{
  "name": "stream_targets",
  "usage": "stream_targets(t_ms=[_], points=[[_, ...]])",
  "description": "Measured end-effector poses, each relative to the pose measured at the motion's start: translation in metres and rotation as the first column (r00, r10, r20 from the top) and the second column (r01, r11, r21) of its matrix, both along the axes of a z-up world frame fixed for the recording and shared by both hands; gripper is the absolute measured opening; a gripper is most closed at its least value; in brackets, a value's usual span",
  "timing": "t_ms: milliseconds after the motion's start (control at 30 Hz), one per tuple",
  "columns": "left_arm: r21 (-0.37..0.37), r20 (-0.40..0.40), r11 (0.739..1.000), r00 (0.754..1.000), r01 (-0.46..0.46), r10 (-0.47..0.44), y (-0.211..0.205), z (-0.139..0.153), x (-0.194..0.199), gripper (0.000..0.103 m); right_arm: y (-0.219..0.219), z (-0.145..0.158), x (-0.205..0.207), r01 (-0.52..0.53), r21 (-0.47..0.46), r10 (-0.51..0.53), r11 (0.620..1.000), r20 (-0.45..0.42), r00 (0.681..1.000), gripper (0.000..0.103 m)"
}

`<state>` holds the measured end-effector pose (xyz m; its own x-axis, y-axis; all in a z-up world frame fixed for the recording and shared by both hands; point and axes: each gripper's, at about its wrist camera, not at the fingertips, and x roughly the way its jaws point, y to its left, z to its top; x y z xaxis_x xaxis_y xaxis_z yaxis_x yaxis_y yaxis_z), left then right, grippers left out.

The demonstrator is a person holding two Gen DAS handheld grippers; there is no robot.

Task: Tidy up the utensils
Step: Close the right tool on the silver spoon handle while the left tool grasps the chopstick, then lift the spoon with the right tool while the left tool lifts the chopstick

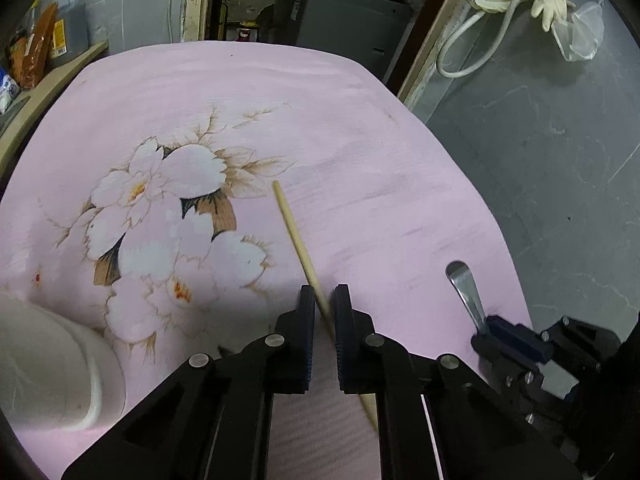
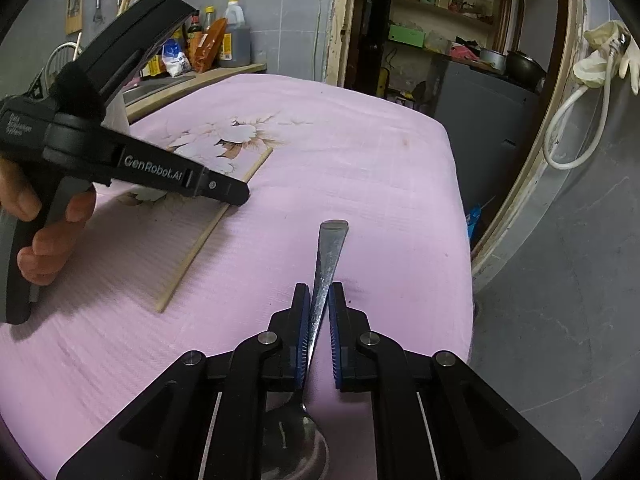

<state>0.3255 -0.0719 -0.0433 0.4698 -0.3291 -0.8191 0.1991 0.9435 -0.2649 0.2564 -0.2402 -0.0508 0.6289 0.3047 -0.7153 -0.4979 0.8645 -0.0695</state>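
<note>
A wooden chopstick lies on the pink flowered cloth. My left gripper straddles it, jaws close on both sides with small gaps. The chopstick also shows in the right wrist view under the left gripper. A metal spoon lies on the cloth with its handle pointing away. My right gripper is narrowed around the handle; the left pad touches it. The spoon bowl lies beneath the gripper body. In the left wrist view the spoon handle sticks out of the right gripper.
A white cup or holder stands at the near left on the cloth. The table edge drops off to the right onto a grey floor. Bottles and packets sit on a shelf at the back left.
</note>
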Motion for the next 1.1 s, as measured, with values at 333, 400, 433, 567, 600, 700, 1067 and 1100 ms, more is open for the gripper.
stream_targets(t_ms=[333,400,433,567,600,700,1067,1100], points=[[0.051,-0.009,0.998,1.0,0.027,-0.027,0.017,0.001,-0.051,0.004,0.004,0.004,0.005,0.032,0.013,-0.031,0.999,-0.032,0.999,0.006],[0.058,-0.007,0.998,1.0,0.028,-0.027,0.018,0.002,-0.06,0.003,0.007,0.004,0.007,0.034,-0.008,-0.034,0.999,-0.029,0.999,0.007],[0.064,-0.002,0.998,1.0,0.027,-0.027,0.021,0.003,-0.066,0.003,0.007,0.003,0.007,0.034,-0.016,-0.035,0.999,-0.027,0.999,0.007],[0.111,0.031,0.993,0.999,0.025,-0.029,0.023,0.006,-0.078,0.003,0.014,0.003,0.009,0.035,-0.064,-0.036,0.997,-0.024,0.999,0.011],[0.124,0.034,0.992,0.999,0.032,-0.036,0.023,0.006,-0.08,0.003,0.018,0.003,0.01,0.031,-0.082,-0.033,0.996,-0.025,0.999,0.014],[0.169,0.03,0.983,0.997,0.068,-0.075,0.016,0.004,-0.078,0.003,0.024,0.002,0.012,0.022,-0.127,-0.026,0.992,-0.029,0.999,0.021],[0.223,0.008,0.967,0.992,0.12,-0.125,0.009,-0.004,-0.072,0.003,0.025,0.001,0.022,0.014,-0.181,-0.026,0.983,-0.06,0.998,0.013],[0.218,0.019,0.969,0.993,0.114,-0.121,0.013,-0.005,-0.075,0.003,0.025,0.002,0.021,0.015,-0.183,-0.026,0.983,-0.057,0.998,0.01]])
